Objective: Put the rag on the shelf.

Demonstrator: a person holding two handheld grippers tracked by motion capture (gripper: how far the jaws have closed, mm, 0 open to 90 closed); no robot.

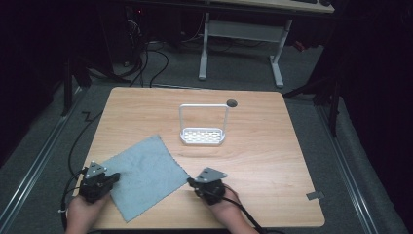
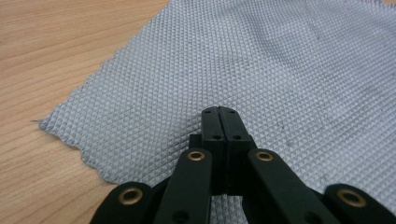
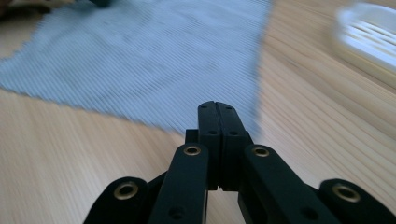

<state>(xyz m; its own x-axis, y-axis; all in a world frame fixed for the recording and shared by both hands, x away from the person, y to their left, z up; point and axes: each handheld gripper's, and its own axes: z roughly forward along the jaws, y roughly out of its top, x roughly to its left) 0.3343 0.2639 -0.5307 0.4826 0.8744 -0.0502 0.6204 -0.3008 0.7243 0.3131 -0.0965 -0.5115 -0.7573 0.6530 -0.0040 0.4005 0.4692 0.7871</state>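
Observation:
A grey waffle-weave cloth (image 1: 144,176) lies flat on the wooden table (image 1: 263,161), turned like a diamond, at the front left. My left gripper (image 1: 116,177) rests at the cloth's left corner, jaws shut and empty, tips over the fabric (image 2: 261,70); in its own view the left gripper (image 2: 218,109) points across the weave. My right gripper (image 1: 189,181) sits at the cloth's right corner, also shut with nothing held. In the right gripper view the right gripper (image 3: 214,104) points at the cloth (image 3: 154,60) edge.
A white rack (image 1: 203,126) with a slotted base and a tall wire handle stands at the table's middle; its blurred edge shows as the rack (image 3: 369,32) at upper right. A dark round hole (image 1: 232,103) is behind it. Desk legs and cables lie on the floor beyond.

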